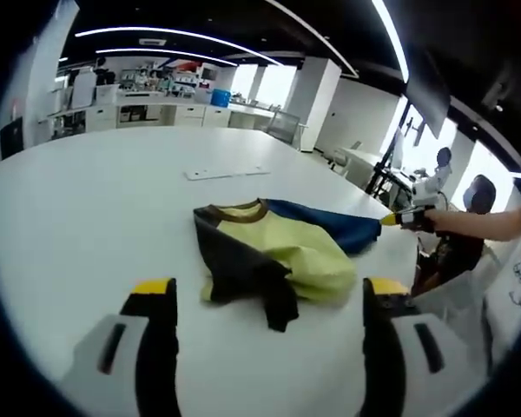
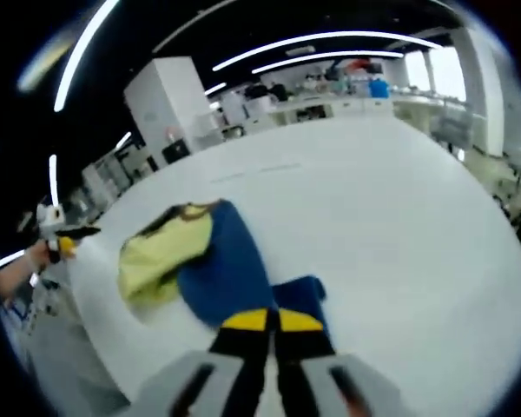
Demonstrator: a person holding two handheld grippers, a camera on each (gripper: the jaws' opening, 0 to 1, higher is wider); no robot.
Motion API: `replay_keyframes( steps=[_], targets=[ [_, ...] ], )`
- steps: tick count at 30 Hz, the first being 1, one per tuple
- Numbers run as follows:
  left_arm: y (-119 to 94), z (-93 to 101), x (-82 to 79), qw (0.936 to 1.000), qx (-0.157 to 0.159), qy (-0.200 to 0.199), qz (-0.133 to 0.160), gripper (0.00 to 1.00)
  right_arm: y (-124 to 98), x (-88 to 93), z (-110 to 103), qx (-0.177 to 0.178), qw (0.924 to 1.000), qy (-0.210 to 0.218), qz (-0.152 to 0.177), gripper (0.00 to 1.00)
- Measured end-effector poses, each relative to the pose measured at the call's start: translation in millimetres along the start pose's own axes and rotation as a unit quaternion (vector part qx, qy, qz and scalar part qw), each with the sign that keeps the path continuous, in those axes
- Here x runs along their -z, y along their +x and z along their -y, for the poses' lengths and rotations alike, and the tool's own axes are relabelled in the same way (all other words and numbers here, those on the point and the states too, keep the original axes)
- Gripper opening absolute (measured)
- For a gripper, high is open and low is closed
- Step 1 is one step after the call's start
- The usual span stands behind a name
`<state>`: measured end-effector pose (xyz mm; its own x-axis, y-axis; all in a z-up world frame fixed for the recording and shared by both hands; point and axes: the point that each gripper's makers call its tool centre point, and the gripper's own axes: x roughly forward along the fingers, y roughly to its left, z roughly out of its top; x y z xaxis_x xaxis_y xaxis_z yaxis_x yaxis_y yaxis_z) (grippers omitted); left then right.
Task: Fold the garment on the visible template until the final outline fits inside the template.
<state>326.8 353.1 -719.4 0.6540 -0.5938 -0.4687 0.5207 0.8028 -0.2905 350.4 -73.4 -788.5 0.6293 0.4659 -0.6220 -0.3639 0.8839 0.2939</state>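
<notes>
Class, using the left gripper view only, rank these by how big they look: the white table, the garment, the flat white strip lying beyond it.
1. White table: largest by far.
2. Garment: yellow, black and blue, mid-sized.
3. Flat white strip: smallest, though it lies farther from the camera, so its look may understate it.

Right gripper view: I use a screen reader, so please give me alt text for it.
The right gripper, jaws closed, pinches the blue part of a yellow, blue and black garment lying on a white table. The left gripper shows at the left edge.
</notes>
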Motion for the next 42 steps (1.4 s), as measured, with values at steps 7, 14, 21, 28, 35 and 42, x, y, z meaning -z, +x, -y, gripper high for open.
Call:
replay_keyframes(
  steps=[7, 14, 21, 28, 35, 42],
  targets=[
    [1, 1.4, 2.4, 1.0000, 0.001, -0.002, -0.001, 0.85, 0, 0.6, 7, 0.010, 0.9995, -0.031, 0.003, 0.26],
    [1, 1.0, 4.1, 1.0000, 0.001, -0.005, -0.001, 0.85, -2, 12.9, 15, 0.024, 0.9989, -0.038, -0.013, 0.38],
    [-2, 0.5, 5.1, 1.0000, -0.002, -0.008, 0.000, 0.85, 1, 30.6, 22, 0.029, 0.9981, -0.035, -0.041, 0.35],
    [-9, -1.4, 8.0, 0.9999, -0.009, -0.013, 0.003, 0.85, 13, 41.7, 31, 0.036, 0.9971, -0.032, -0.059, 0.34],
    [-19, -5.6, 11.3, 0.9996, -0.021, -0.020, 0.005, 0.85, 16, 42.2, 36, 0.034, 0.9979, -0.008, -0.055, 0.27],
    [-20, -6.1, 12.8, 0.9995, -0.022, -0.022, 0.004, 0.84, 15, 45.3, 32, 0.025, 0.9979, 0.000, -0.060, 0.02]
  ],
)
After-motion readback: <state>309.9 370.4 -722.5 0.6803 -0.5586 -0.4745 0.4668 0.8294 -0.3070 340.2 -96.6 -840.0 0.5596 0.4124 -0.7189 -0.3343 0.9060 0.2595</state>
